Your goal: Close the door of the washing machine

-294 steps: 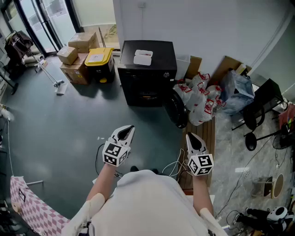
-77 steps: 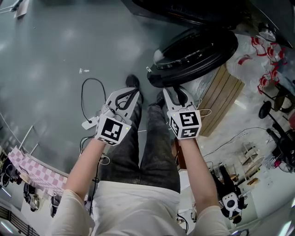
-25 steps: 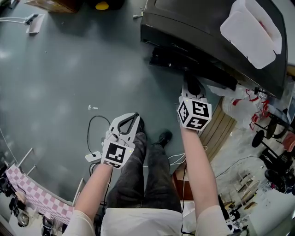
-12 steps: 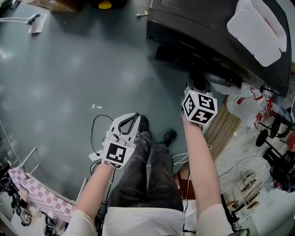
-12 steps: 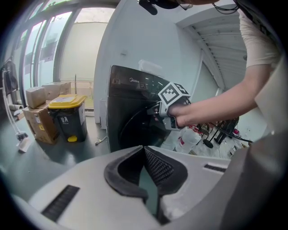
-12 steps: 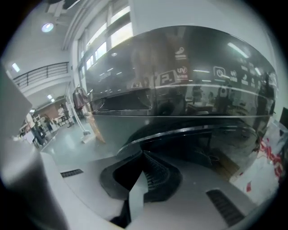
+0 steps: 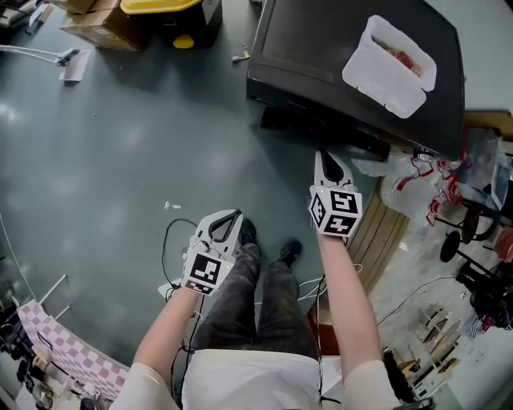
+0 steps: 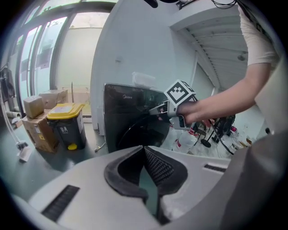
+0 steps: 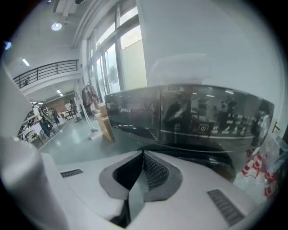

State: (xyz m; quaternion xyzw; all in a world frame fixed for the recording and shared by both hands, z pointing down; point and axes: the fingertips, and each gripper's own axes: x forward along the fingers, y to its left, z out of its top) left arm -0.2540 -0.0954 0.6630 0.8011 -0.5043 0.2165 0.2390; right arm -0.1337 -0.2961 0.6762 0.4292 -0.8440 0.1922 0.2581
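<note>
The black washing machine (image 7: 337, 56) stands at the top of the head view, with a white tray (image 7: 389, 66) on its lid. Its round dark door (image 8: 144, 132) lies against the front, as far as I can see; the right gripper view shows only the door's upper rim (image 9: 202, 155) under the control panel. My right gripper (image 7: 327, 154) is shut and empty, pointing at the machine's front just below the panel. My left gripper (image 7: 232, 215) is also shut and empty, hanging over the floor to the left, well back from the machine.
A yellow-lidded bin (image 7: 164, 8) and cardboard boxes (image 7: 100, 28) stand left of the machine. Red-and-white plastic bags (image 7: 417, 188) and a wooden pallet (image 7: 385, 232) lie to its right. Cables (image 7: 172, 240) trail on the grey floor by my feet.
Both grippers have risen a little. The right one has drawn slightly back from the machine's front. Both pairs of jaws stay shut.
</note>
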